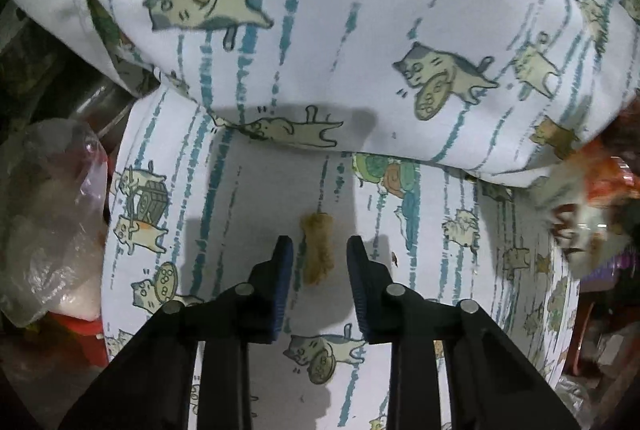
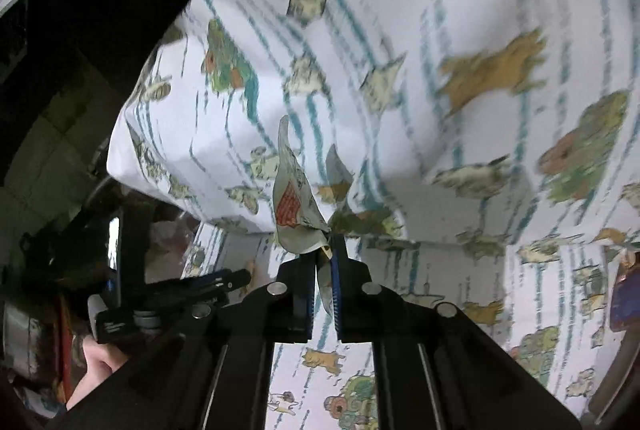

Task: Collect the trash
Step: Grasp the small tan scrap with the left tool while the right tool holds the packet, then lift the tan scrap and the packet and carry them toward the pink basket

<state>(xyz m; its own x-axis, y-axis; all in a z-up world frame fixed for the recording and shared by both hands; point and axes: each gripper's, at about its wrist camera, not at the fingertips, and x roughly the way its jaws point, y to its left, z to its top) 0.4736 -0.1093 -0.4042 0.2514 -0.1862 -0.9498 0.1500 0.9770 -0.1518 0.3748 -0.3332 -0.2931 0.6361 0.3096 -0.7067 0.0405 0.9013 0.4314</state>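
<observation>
While its jaws stand apart, the left hand-held gripper grips nothing; a small tan fuzzy scrap lies on the bed sheet between the fingertips, whether touching them cannot be told. Beyond it sits a pillow in the same cat print, with a clear plastic bag to the left. The right hand-held gripper is clamped on a crumpled wrapper, held up before the pillow.
</observation>
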